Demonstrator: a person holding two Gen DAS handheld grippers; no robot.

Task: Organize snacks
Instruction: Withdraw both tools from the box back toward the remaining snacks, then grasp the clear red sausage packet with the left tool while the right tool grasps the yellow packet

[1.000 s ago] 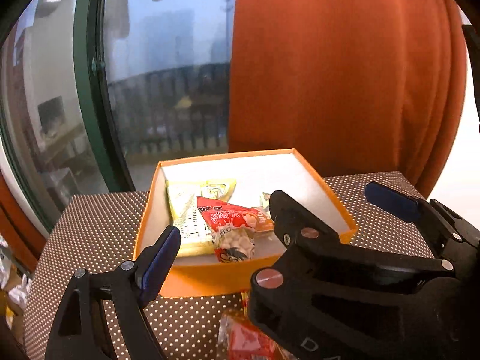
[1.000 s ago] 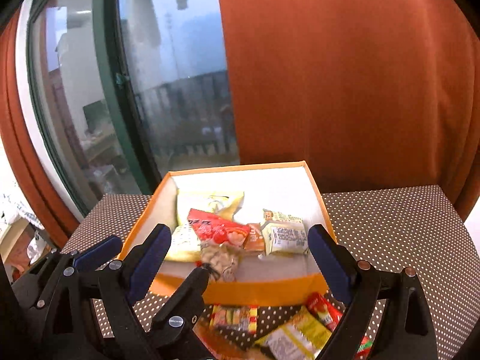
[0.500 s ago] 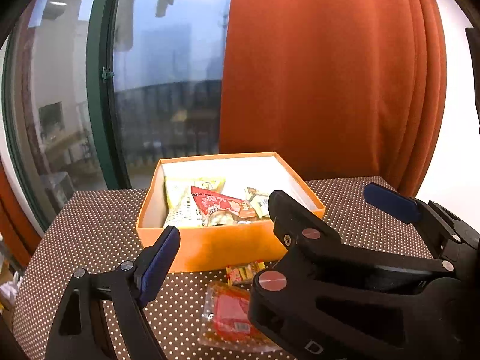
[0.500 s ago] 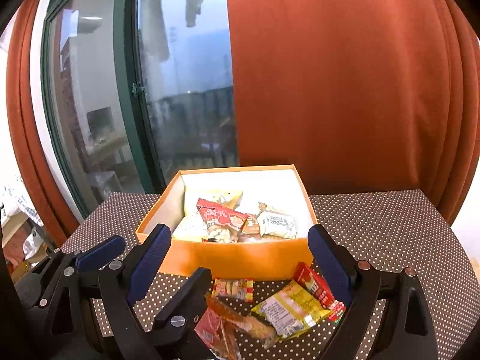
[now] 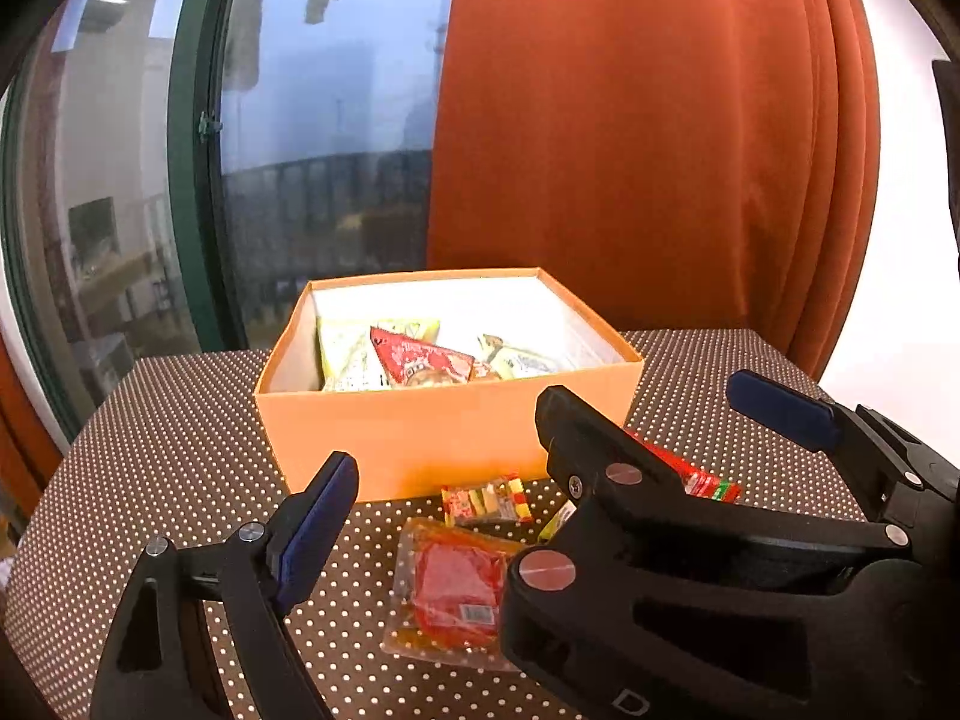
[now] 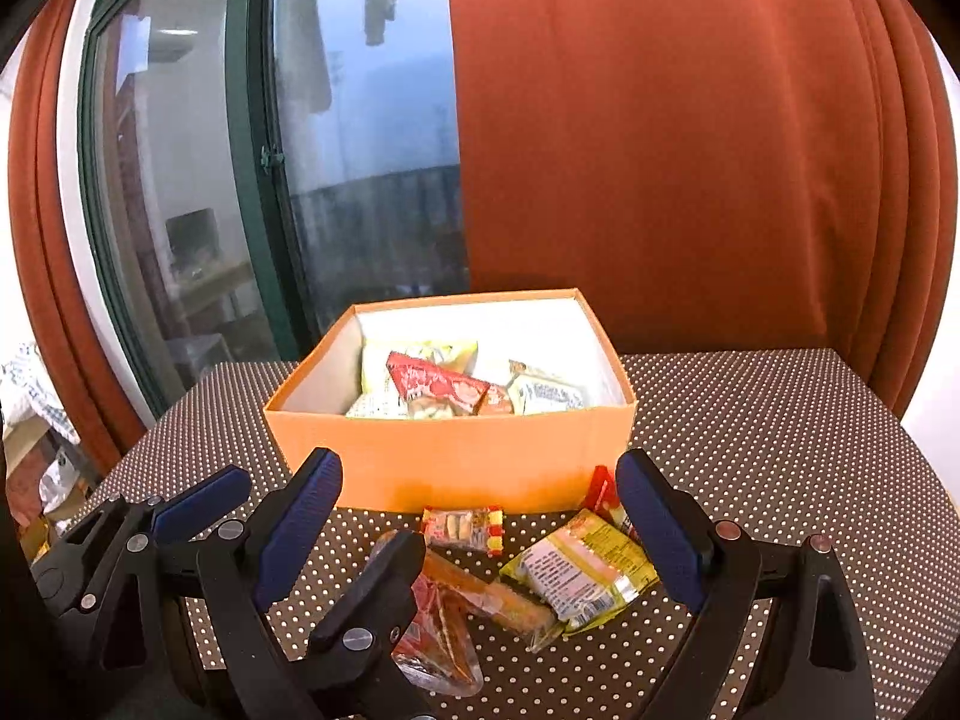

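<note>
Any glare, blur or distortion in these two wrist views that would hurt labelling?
Left wrist: fisheye bends the window frame; the wall at right is blown out white; the box interior glares; packets are soft but readable. Right wrist: same curvature, dark corners; the window glass shows reflections; the yellow packet is sharp enough, its print illegible.

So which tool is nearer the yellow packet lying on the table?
Right. The yellow packet lies between the right tool's open fingers, close to its right one. The left tool is further left, beside the clear red packet.
</note>
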